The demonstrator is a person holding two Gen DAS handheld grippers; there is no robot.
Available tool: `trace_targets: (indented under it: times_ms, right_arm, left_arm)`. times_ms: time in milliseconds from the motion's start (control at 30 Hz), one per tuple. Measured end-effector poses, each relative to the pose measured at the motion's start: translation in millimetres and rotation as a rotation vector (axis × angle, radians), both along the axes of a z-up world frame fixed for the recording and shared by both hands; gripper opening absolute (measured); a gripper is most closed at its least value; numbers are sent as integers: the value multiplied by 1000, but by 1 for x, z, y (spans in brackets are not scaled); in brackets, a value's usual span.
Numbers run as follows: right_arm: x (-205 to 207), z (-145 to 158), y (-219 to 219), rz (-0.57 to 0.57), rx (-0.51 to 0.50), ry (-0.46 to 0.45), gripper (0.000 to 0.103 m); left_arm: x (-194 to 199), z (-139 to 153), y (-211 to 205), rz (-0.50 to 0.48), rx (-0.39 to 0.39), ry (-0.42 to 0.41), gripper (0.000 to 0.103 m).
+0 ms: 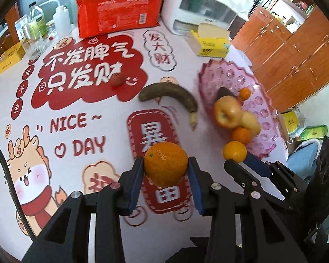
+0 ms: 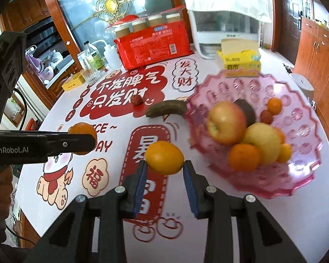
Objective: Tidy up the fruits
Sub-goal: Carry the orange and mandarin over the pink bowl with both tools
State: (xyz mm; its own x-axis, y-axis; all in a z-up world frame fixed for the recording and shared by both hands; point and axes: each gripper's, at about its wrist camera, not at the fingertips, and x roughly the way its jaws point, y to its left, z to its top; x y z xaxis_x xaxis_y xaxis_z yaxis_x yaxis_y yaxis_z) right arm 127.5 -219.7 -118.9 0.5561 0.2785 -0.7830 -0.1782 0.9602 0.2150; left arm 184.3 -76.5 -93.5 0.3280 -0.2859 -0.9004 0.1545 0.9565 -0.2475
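Note:
My left gripper [image 1: 165,164] is shut on a large orange [image 1: 165,161] and holds it above the table; it also shows in the right wrist view [image 2: 82,138]. My right gripper [image 2: 164,164] is shut on a smaller orange [image 2: 164,156], left of the pink fruit bowl [image 2: 296,118]; it shows in the left wrist view [image 1: 241,161]. The bowl [image 1: 261,105] holds a red apple [image 2: 227,125], a yellow apple [image 2: 262,142], several small oranges and a dark fruit. A blackened banana [image 1: 175,97] and a small red lychee [image 1: 117,80] lie on the table.
A red package [image 1: 118,11], a white appliance [image 1: 199,4], a yellow tissue box [image 1: 209,43], bottles and a glass [image 1: 34,43] stand at the table's far side. Wooden cabinets [image 1: 296,52] stand to the right.

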Motion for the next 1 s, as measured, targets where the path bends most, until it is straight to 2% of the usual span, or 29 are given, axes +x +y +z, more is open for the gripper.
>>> trace_targets:
  times_ms: [333,600,700,833,1000]
  right_arm:
    - [-1,23,-63,32,-61,-73,34]
    - [9,31,-114,43,-113,-113,34]
    - [16,32,-134,37,-128,-128,34]
    - [25,33,-156,16,-143,-139,34]
    - [33,26,-179,-7,-126,-125,34]
  left_arm:
    - [-1,27,-62,5,-29,-74,38]
    - [9,42,-118,-9,-64,-132,38]
    - [15,46,-137,-5,-55,-156,38]
    - [25,44,-157,-6,-35,-183,38]
    - [40,31,-176,6,-55,-176,38]
